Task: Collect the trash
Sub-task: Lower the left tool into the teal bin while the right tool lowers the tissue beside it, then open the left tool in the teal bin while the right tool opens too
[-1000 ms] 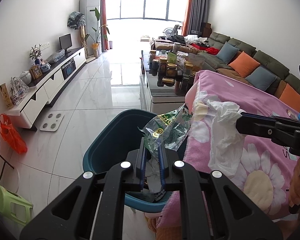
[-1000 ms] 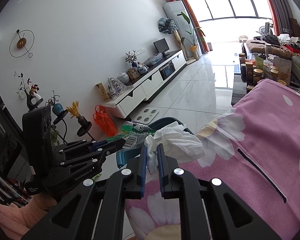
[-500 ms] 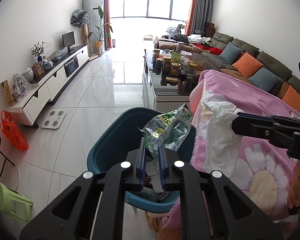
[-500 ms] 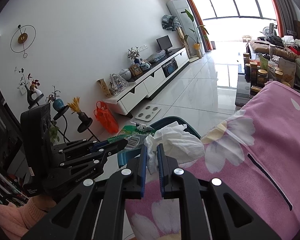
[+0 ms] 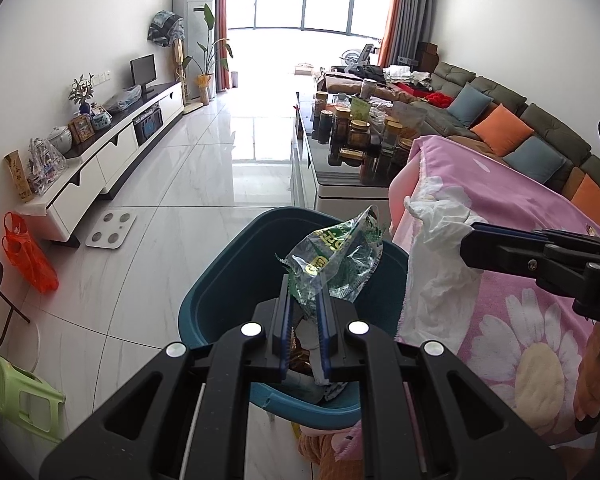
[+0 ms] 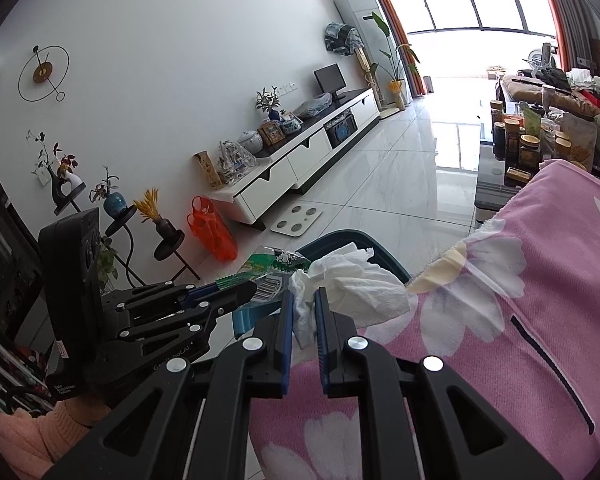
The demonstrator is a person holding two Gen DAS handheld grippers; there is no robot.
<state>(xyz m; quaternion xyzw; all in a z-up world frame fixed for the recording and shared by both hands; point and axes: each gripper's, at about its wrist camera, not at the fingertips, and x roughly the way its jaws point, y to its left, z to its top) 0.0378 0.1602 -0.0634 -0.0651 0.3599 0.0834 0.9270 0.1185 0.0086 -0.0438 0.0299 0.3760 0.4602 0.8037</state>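
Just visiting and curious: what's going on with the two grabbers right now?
Left gripper shut on crinkled clear-and-green plastic wrapper, over teal plastic bin. Right gripper shut on crumpled white tissue at pink blanket edge. Nothing blocking bin.

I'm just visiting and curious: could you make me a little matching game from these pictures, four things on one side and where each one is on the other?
Things:
1. plastic wrapper
2. white tissue
3. teal bin
4. orange bag

Places:
A. on the floor by the white cabinet
B. pinched in the right claw
C. pinched in the left claw
D. on the floor beside the pink blanket

Pairs: 1-C, 2-B, 3-D, 4-A
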